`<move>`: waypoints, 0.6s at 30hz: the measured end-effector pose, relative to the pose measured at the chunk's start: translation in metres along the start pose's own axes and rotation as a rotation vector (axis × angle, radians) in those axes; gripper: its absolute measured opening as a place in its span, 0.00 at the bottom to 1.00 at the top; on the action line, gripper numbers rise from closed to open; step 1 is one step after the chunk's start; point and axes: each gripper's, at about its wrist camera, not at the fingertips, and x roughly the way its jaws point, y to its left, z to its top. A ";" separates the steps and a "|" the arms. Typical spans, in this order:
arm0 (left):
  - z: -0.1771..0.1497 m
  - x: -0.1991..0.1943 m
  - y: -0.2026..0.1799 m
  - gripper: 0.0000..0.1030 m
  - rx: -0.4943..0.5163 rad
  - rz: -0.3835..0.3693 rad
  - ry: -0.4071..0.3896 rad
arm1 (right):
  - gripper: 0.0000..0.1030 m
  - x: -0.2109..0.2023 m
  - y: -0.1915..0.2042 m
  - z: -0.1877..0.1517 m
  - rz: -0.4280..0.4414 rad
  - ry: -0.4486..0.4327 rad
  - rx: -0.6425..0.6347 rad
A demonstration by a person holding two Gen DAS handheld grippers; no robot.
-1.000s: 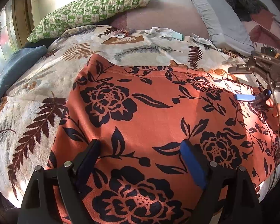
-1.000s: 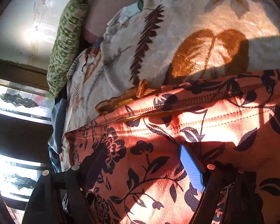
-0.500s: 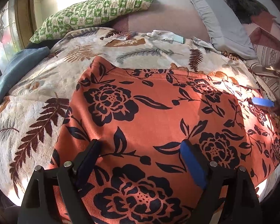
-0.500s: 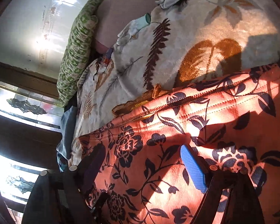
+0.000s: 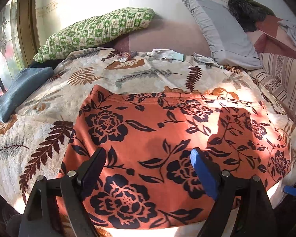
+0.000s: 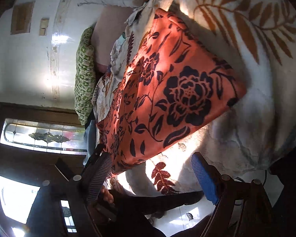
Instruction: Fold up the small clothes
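Note:
An orange garment with a black flower print (image 5: 159, 138) lies spread flat on the leaf-pattern blanket (image 5: 55, 90) of a bed. My left gripper (image 5: 148, 165) is open and empty, hovering over the garment's near edge. My right gripper (image 6: 150, 169) is open and empty, held rolled on its side off the bed's near right edge, apart from the garment (image 6: 167, 90). One blue pad of the right gripper (image 5: 289, 190) shows at the lower right of the left wrist view.
A green checked pillow (image 5: 96, 29) and a grey pillow (image 5: 225, 33) lean at the headboard. A blue folded cloth (image 5: 19, 90) lies at the left edge. Small pale items (image 5: 165, 54) lie at the far side. A stained-glass window (image 6: 43, 138) is beside the bed.
My right gripper has pulled back off the garment's right side to beyond the bed's near edge and rolled. My left gripper has backed up slightly. The garment lies unchanged.

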 end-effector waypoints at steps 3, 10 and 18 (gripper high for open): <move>0.000 -0.005 -0.020 0.85 0.012 -0.034 0.015 | 0.83 -0.011 -0.015 0.012 0.032 -0.059 0.065; -0.001 -0.011 -0.052 0.85 0.056 -0.051 0.034 | 0.83 -0.014 -0.047 0.042 0.025 -0.135 0.241; -0.023 0.046 -0.063 0.87 0.089 0.021 0.188 | 0.84 -0.009 -0.050 0.057 0.030 -0.137 0.220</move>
